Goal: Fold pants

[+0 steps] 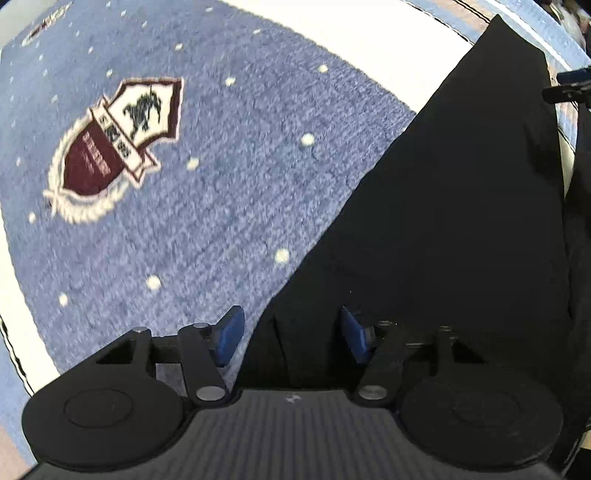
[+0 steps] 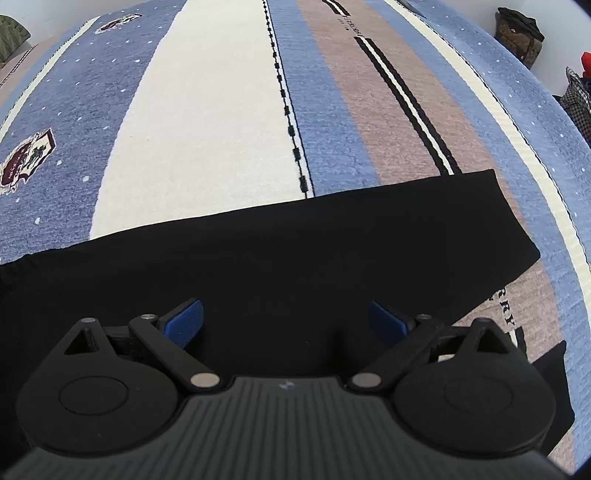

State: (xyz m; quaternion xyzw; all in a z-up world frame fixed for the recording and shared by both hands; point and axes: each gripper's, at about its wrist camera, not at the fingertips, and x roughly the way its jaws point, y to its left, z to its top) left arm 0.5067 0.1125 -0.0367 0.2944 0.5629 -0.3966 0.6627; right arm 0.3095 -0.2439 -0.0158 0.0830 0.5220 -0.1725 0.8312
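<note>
A striped blue, cream and tan rug (image 2: 221, 122) carries the black pants (image 2: 295, 258), which lie flat across it. The right gripper (image 2: 286, 321) hangs over the cloth with fingers spread wide, holding nothing. The left gripper (image 1: 291, 334), also spread and empty, sits at the pants' (image 1: 461, 221) edge. The dark fabric hides any seams or folds.

Looks like somebody's home, probably a living room or bedroom floor. There's a big striped rug (image 2: 221, 122) in blue, cream and tan with little crest emblems (image 1: 114, 147) woven in, and off in the far corner some bags (image 2: 519, 35) sit against a white wall.
</note>
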